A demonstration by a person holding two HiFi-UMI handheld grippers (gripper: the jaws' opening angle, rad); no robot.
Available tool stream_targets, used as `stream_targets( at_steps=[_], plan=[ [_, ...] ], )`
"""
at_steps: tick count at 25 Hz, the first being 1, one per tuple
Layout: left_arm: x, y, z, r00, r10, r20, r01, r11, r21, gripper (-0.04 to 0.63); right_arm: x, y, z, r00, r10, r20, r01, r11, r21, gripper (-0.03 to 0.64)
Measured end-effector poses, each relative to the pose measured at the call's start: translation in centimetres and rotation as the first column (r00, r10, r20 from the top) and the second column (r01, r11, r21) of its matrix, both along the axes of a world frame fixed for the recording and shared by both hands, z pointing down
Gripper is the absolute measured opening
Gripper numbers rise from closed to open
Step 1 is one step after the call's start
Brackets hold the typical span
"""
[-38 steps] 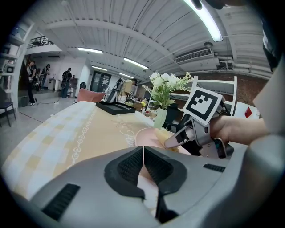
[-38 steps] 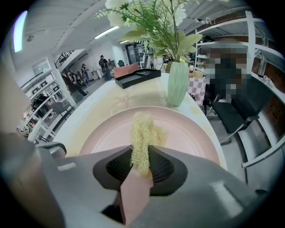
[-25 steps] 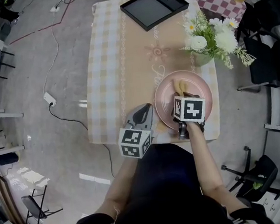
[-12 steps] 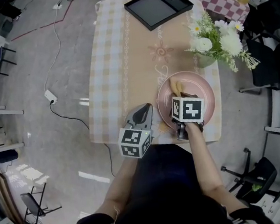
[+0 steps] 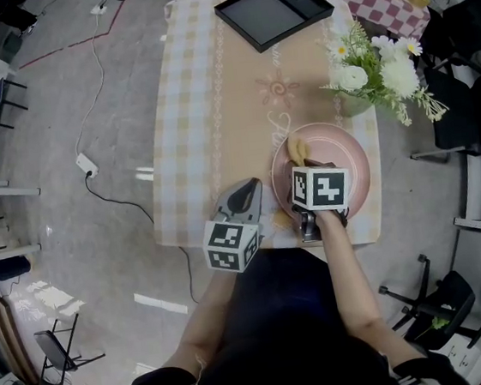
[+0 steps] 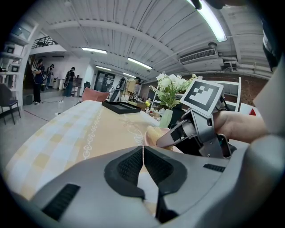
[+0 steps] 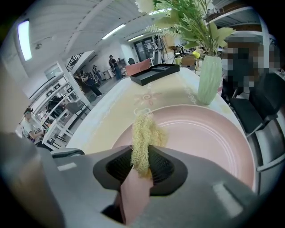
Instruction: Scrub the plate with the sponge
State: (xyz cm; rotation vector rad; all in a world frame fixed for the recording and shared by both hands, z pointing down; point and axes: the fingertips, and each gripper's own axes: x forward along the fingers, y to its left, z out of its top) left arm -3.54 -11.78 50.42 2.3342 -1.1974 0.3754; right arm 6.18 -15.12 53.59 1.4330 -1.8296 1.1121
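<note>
While the right hand-held gripper (image 7: pixel 141 161) pinches the yellow, fibrous sponge (image 7: pixel 143 133) between its dark ribbed pads, the sponge's free end sticks out past the jaws and lies against the pink plate (image 7: pixel 209 133). It sits on the plate's left part, close to the rim, as the head view shows. The plate lies flat on the desk (image 5: pixel 203 88), at the near right corner of the pale checked cloth, with its near rim close to the desk's edge.

Just beyond the plate stands a pale green vase (image 7: pixel 208 80) holding white flowers (image 5: pixel 382 68). A black tray (image 5: pixel 267 12) rests at the far end of the desk, well apart from the plate.

The left hand-held gripper (image 6: pixel 143 165) has its jaws pressed together with nothing between them. It hovers at the near edge of the desk, just left of the plate, and does not touch the plate or the sponge. From its own view the other gripper's marker cube (image 6: pixel 203 96) shows to the right, with a person's hand (image 6: pixel 238 127) behind it. People stand far off in the background hall.
</note>
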Motion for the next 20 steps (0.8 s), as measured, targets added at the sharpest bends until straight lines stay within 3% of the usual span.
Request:
stream_targets(
  at_steps=[20],
  plan=[
    [-0.8, 0.4, 0.0, 1.0, -0.024, 0.004, 0.024, 1.0, -0.002, 0.017, -2.7, -0.3, -0.3, 0.992, -0.024, 0.12, 0.023, 1.0, 0.013, 0.089]
  ],
)
